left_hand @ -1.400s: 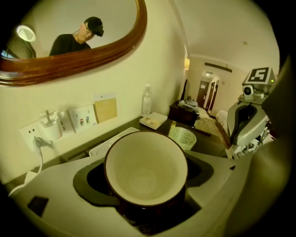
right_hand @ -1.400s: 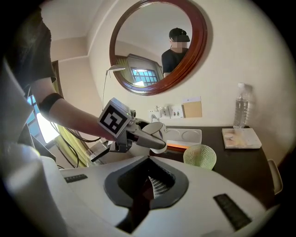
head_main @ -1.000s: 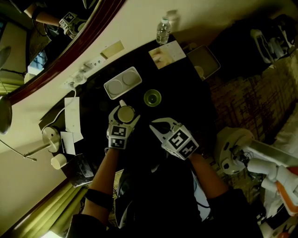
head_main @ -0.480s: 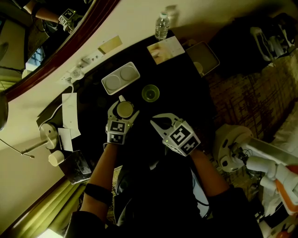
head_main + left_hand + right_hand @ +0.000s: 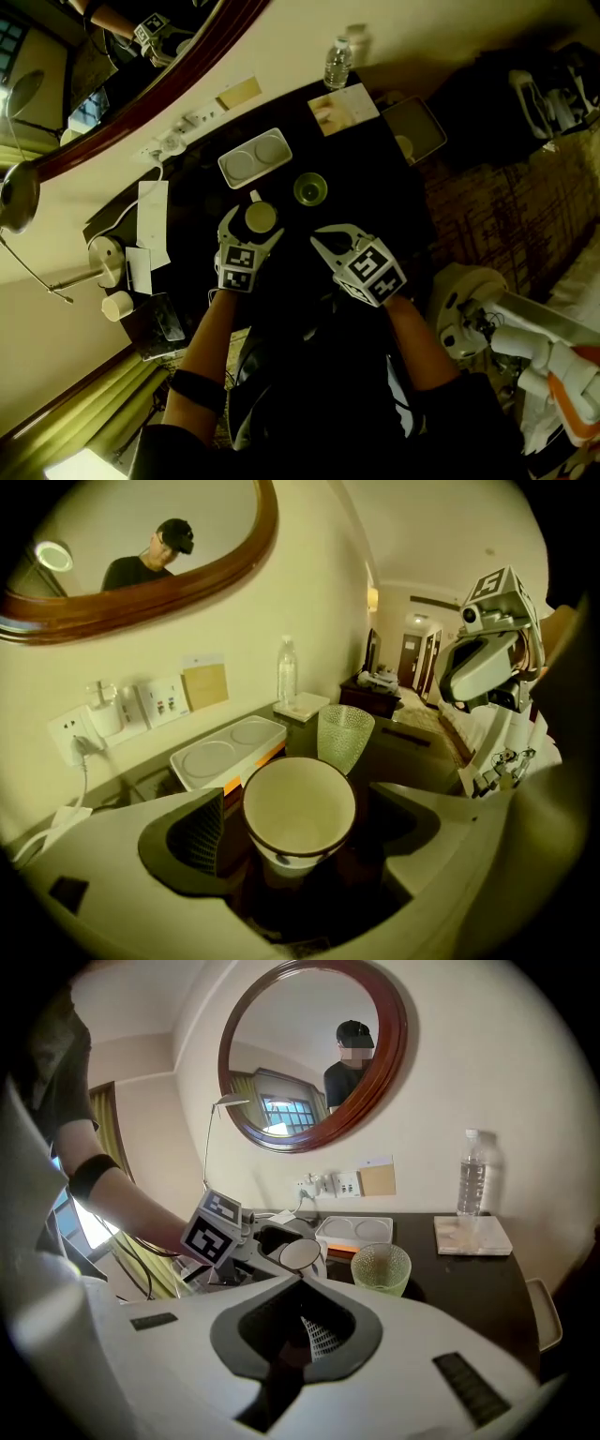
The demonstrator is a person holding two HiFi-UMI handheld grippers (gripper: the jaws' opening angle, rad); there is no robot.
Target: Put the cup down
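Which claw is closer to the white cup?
Left. The left claw straddles the white cup, its jaws just opening off it; the right claw, shut, sits apart to the cup's right.

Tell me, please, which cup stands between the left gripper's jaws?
The white cup with the dark rim; the green dimpled glass stands beyond, outside the jaws.

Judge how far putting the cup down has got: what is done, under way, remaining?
Done: the cup looks set upright on the dark table. In hand: the left gripper has just been opening its jaws, which stand clear of the cup between them. Left: draw that gripper back. The right gripper is shut and empty.
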